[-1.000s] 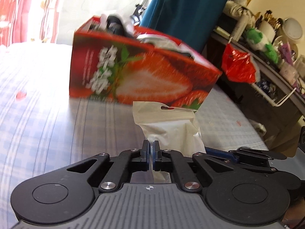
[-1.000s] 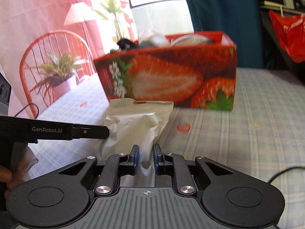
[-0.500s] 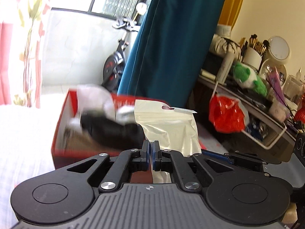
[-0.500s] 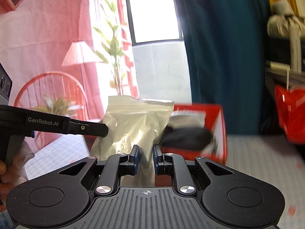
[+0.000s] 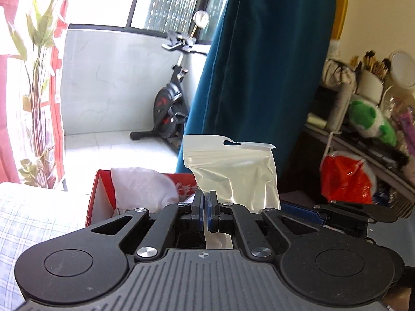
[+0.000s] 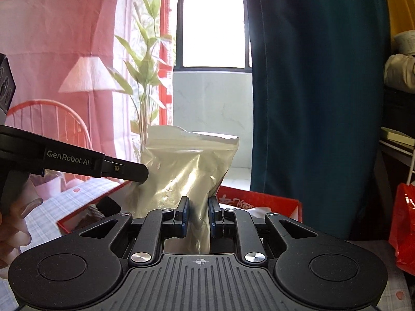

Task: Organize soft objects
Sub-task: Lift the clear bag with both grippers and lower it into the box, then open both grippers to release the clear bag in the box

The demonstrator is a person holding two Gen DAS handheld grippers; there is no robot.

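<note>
Your left gripper [image 5: 206, 204] is pinched almost closed on the lower edge of the glossy, crinkled plastic pouch [image 5: 233, 173], while your right gripper [image 6: 198, 213] clamps its bulging lower part, jaws a little apart. You hold the pouch upright above the open red cardboard box [image 6: 259, 202], flat sealed top and hang-hole uppermost. The box's contents, soft white fabric [image 5: 142, 189] among them, are mostly hidden behind both gripper bodies.

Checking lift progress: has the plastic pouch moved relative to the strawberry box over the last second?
Yes. The pouch went up: it lay on the bed before the red box, now both grippers hold it above the box's open top.
</note>
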